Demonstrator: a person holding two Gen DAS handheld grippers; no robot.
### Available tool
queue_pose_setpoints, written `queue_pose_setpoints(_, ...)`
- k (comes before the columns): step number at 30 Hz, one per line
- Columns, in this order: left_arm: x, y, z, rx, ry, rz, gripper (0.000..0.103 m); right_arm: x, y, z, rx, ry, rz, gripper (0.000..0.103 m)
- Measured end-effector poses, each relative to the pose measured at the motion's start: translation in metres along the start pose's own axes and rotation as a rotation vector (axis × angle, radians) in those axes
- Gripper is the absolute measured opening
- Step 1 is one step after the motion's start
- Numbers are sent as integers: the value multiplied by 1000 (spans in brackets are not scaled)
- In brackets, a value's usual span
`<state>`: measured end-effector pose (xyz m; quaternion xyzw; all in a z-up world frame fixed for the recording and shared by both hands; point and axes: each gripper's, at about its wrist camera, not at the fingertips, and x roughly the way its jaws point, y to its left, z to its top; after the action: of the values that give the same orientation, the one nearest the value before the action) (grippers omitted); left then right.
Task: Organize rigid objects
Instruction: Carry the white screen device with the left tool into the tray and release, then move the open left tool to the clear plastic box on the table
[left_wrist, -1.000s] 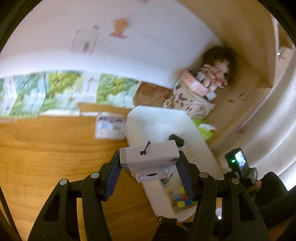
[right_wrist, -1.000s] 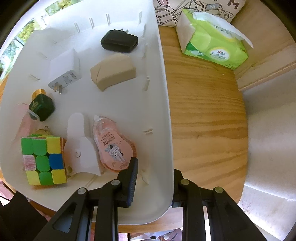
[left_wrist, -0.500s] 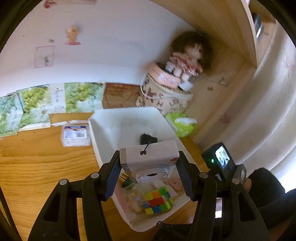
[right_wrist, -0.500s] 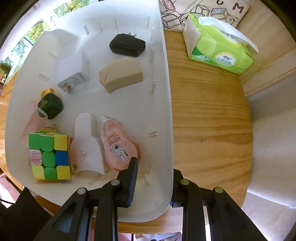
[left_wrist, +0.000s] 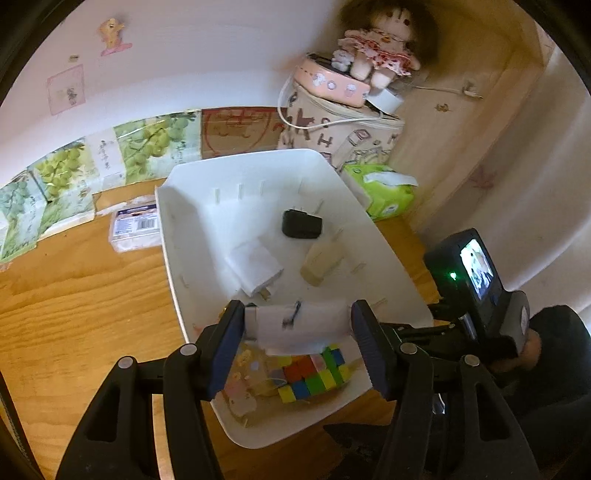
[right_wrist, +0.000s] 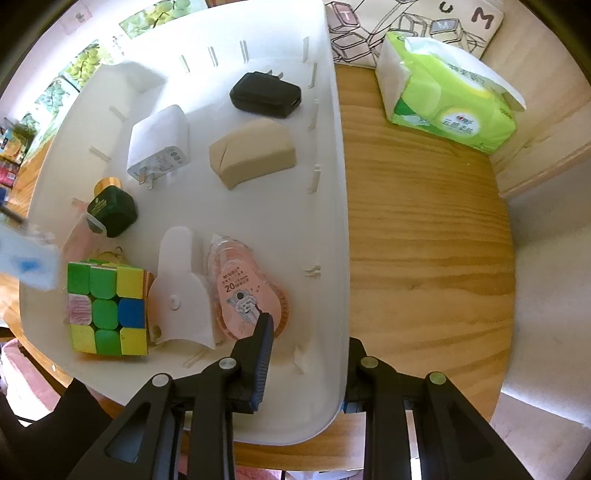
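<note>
The left tongs (left_wrist: 297, 332) have just been opening, and the white boxy gadget (left_wrist: 295, 325) sits blurred between their jaws with a sliver of gap on each side — released or very nearly so, as I judge it, above the white tray (left_wrist: 258, 173). The right tongs (right_wrist: 306, 354) are narrowed onto the tray's long side wall, one jaw inside and one outside, steadying it on the wooden counter (right_wrist: 424, 258).

Directly below the left tongs lies a colour cube (left_wrist: 314, 373). Beside the right tongs' inner jaw lie a pink correction-tape dispenser (right_wrist: 243, 291) and a white plastic piece (right_wrist: 181, 291). Further out from them sit a dark green bottle with a gold cap (right_wrist: 112, 210), a white plug adapter (right_wrist: 159, 144) and a tan wedge-shaped piece (right_wrist: 255, 151), and beyond those a black charger (right_wrist: 264, 94) near the far end.

So most of the sorting looks done — seven things already rest in the tray, and the gadget appears to be the eighth going in. Still outside, past the tray to the left tongs' far left, lies a flat clear packet (left_wrist: 135, 221); whether it belongs in the tray I cannot tell. A green tissue pack (right_wrist: 450, 107) stands on the counter off the right tongs' outer side.
</note>
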<state>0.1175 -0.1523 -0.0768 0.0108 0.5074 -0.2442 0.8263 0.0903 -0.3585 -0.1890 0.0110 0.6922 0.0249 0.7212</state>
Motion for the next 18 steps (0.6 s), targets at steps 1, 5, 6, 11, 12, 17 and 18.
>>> queue_pose_setpoints(1, 0, 1, 0, -5, -2, 6, 70, -1, -2, 1, -8, 1, 1, 29)
queue_pose_setpoints(5, -3, 10, 5, -48, -18, 34, 78, 0, -3, 4, -25, 8, 2, 30)
queue_pose_setpoints(6, -3, 13, 6, -59, -17, 46, 78, 1, -3, 4, -28, 10, 0, 30)
queue_pose_setpoints(11, -6, 32, 13, -121, -17, 79, 78, 2, -6, 7, -28, 22, -18, 31)
queue_pose_setpoints(12, -7, 36, 14, -132, -16, 85, 78, 2, -7, 7, -25, 23, -21, 31)
queue_pose_setpoints(17, -14, 56, 20, -151, -31, 111, 78, 4, -5, 10, 4, 30, -40, 32)
queue_pose_setpoints(18, -16, 62, 21, -153, -35, 121, 78, 3, -5, 10, 11, 31, -45, 33)
